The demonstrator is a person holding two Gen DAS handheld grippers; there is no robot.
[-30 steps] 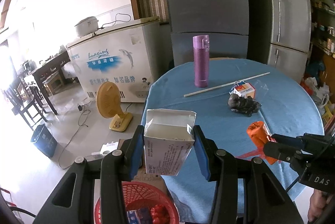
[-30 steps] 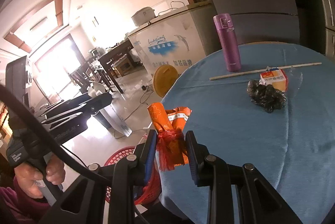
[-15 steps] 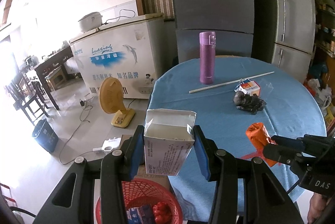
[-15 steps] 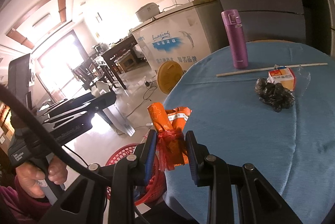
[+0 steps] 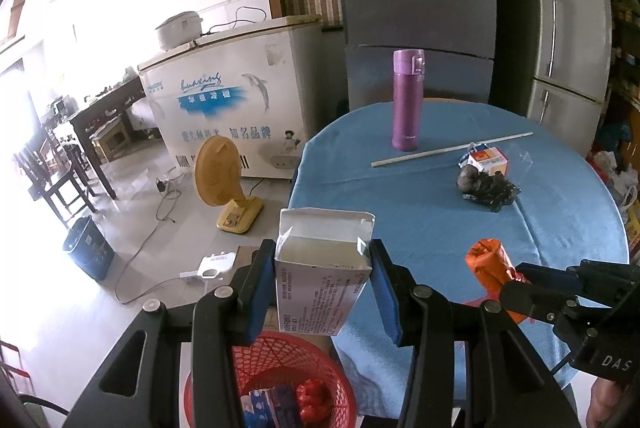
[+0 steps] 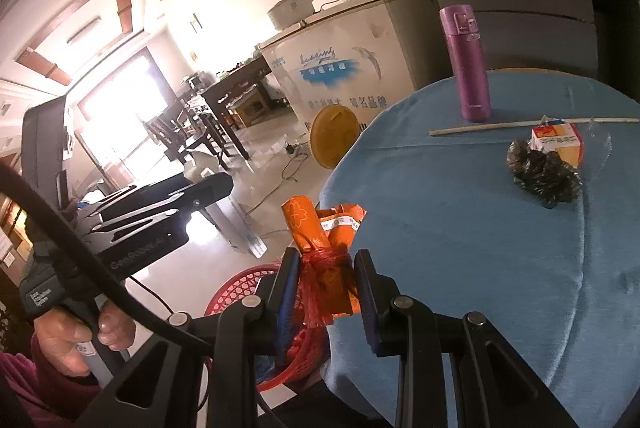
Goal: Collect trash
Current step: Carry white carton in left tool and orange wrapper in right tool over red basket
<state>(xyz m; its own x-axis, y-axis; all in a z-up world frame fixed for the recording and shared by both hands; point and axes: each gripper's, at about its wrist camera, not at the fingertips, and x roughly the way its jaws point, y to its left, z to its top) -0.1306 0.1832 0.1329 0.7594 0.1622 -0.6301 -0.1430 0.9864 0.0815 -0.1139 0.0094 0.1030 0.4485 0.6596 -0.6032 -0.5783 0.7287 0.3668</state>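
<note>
1. Left gripper (image 5: 323, 286) clamped an open white carton (image 5: 322, 278), held above the red basket (image 5: 224, 380).
2. Right gripper (image 6: 325, 290) clamped orange wrappers (image 6: 322, 240) at the table (image 6: 460, 248) edge, beside the basket.
3. Black bag (image 5: 490, 187) lay on the table.

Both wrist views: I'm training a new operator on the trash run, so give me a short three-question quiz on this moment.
1. True or false: the left gripper is shut on an open white carton.
2. What does the right gripper hold? A) the purple bottle B) an orange wrapper bundle C) the black bag
3. Fill in: below the carton stands a red ____ with trash already inside.

Key: 1 true. 2 B. 3 basket.
</note>
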